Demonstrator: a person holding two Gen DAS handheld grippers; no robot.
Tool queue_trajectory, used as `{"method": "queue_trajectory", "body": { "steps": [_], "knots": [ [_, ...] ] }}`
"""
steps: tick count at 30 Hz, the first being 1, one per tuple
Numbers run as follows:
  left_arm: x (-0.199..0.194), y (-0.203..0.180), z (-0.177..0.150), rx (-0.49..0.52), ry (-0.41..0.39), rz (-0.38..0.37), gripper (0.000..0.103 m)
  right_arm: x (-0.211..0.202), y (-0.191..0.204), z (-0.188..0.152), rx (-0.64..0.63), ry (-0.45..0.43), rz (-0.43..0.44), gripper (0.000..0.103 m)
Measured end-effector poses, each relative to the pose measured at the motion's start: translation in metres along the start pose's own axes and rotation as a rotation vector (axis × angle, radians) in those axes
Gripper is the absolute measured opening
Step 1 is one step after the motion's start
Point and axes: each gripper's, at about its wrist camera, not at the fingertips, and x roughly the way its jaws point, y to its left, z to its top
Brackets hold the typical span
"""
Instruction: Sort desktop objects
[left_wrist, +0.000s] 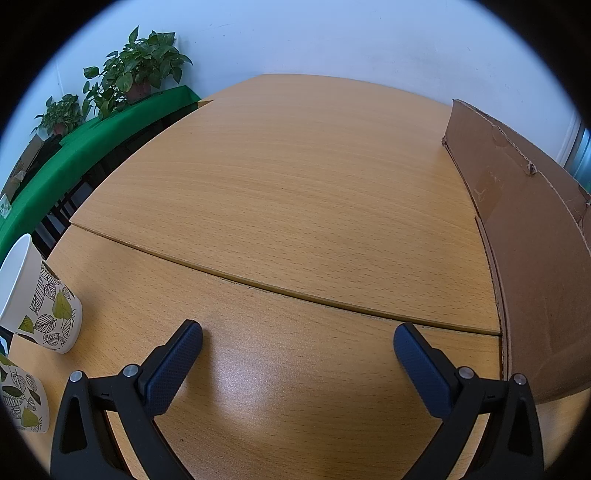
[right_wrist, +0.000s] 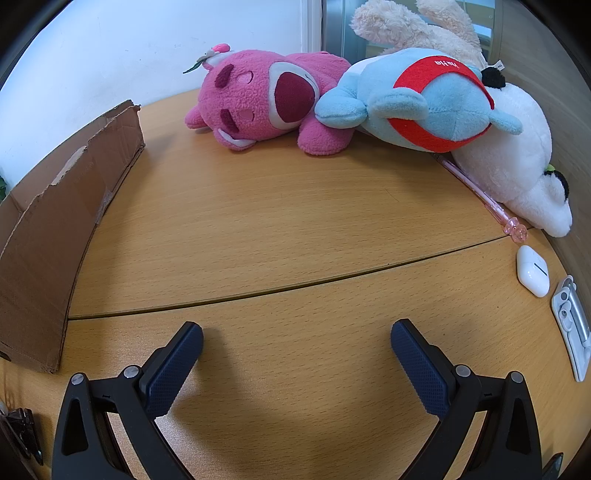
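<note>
Both wrist views low over the desk (left_wrist: 295, 184), facing forward, apparently sharing the cardboard box (left_wrist: 524, 229).

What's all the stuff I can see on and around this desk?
Leaf-patterned white paper cups: two, left desk edge.
Brown cardboard box: one, between the grippers' views.
Potted green plants: two, green-clothed table.
Pink plush bear: one, far desk.
Blue-and-red plush: one, beside the bear.
White plush: one, far right.
Cream plush: one, behind.
Pink pen: one, alongside the white plush.
White earbud case: one, right.
Left gripper: black, open.
Right gripper: black, open.
</note>
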Motion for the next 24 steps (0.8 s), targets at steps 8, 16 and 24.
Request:
{"method": "queue_trajectory", "body": {
  "steps": [8,16,24],
  "knots": [
    [0.0001,0.0000,0.0001,0.000,0.000,0.000,0.103,-0.0008,0.0004,0.0003,0.000,0.000,0.000,0.103],
    [0.0002,-0.0001,0.0001,-0.001,0.000,0.000,0.103,-0.0005,-0.0001,0.0000,0.000,0.000,0.000,0.103],
    [0.0002,-0.0002,0.0001,-0.001,0.000,0.001,0.103,0.0006,-0.0003,-0.0011,0.000,-0.001,0.000,0.103]
  ]
}}
